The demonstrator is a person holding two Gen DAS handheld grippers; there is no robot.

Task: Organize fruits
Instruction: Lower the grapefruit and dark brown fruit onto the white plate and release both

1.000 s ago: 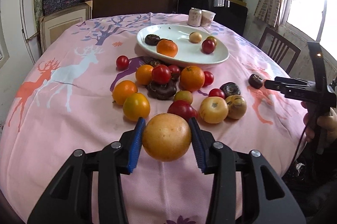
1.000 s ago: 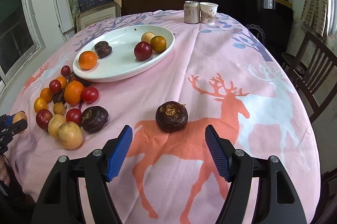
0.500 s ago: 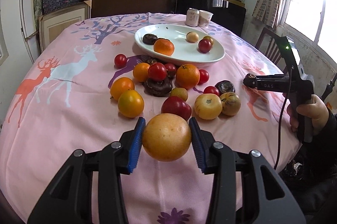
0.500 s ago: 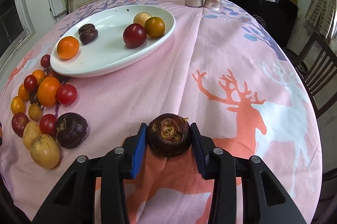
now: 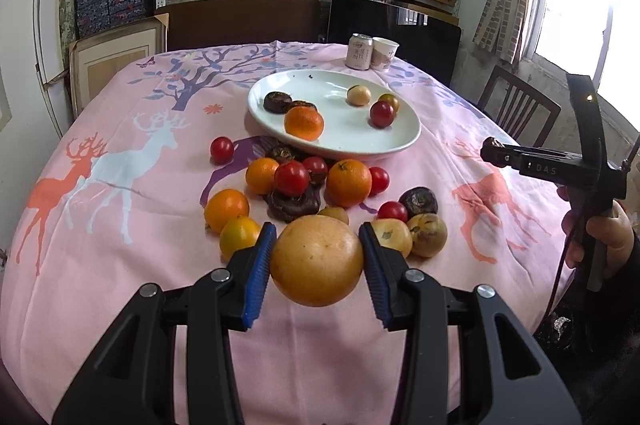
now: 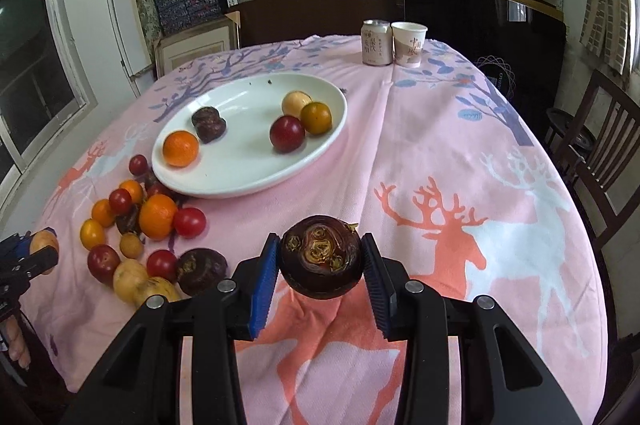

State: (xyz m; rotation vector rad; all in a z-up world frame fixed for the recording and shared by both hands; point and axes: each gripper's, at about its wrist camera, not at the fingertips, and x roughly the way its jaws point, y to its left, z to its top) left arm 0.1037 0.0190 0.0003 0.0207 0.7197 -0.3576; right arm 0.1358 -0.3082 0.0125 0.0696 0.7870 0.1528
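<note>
We note a fruit pile (image 5: 304,193) crowding the white plate (image 6: 240,181) rim. Left gripper (image 5: 316,261) clamps a yellow-orange fruit (image 5: 316,259) above it. Right gripper (image 6: 320,265) clamps a dark brown fruit (image 6: 320,257) over bare pink tablecloth (image 6: 460,153); can (image 6: 376,41) and paper cup (image 6: 408,43) far off.

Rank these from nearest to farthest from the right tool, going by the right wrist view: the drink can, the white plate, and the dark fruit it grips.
1. dark fruit, between the right tool's pads.
2. white plate, up left of centre.
3. drink can, at the table's far edge, beside a paper cup.
</note>
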